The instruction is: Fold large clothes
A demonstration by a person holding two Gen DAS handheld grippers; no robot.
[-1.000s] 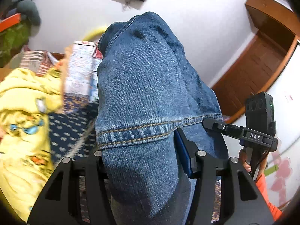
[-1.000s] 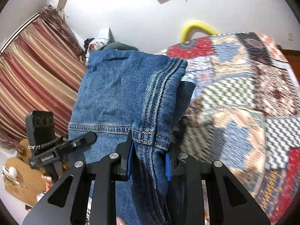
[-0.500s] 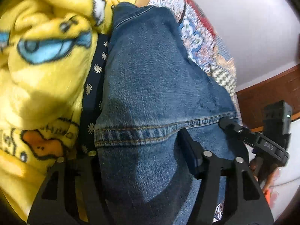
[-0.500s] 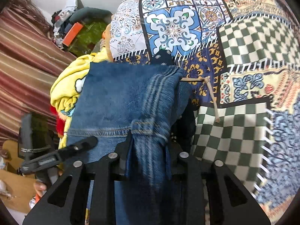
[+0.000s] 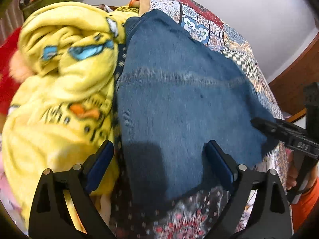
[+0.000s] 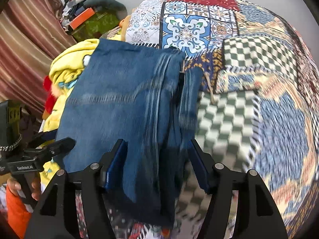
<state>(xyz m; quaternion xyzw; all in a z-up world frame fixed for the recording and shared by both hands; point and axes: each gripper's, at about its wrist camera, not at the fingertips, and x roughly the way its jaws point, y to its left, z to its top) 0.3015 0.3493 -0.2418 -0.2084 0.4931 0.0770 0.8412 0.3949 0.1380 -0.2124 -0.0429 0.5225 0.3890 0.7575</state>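
Observation:
Folded blue jeans (image 5: 179, 103) (image 6: 123, 103) lie on the patchwork bedspread (image 6: 249, 83), their left edge against a yellow cartoon blanket (image 5: 59, 83). My left gripper (image 5: 159, 159) hovers over the near end of the jeans; its jaws are opening wide and the blue pads (image 5: 218, 163) stand clear of the denim. My right gripper (image 6: 157, 159) straddles the jeans' thick seam edge; its jaws are opening too, with denim between them and the pads (image 6: 196, 167) off the cloth. Each gripper shows at the edge of the other's view, held by a hand with an orange sleeve (image 6: 14, 211).
A floral dark cloth (image 5: 189, 215) lies under the near end of the jeans. Behind the yellow blanket sit something red (image 5: 6, 75), a green box with clutter (image 6: 93, 22) and striped curtains (image 6: 26, 39). A wooden door frame (image 5: 295, 75) stands on the right.
Both grippers came down with the jeans from mid-air onto the bed, then let go: jaws that were clamped on the denim hem and seam now stand apart.

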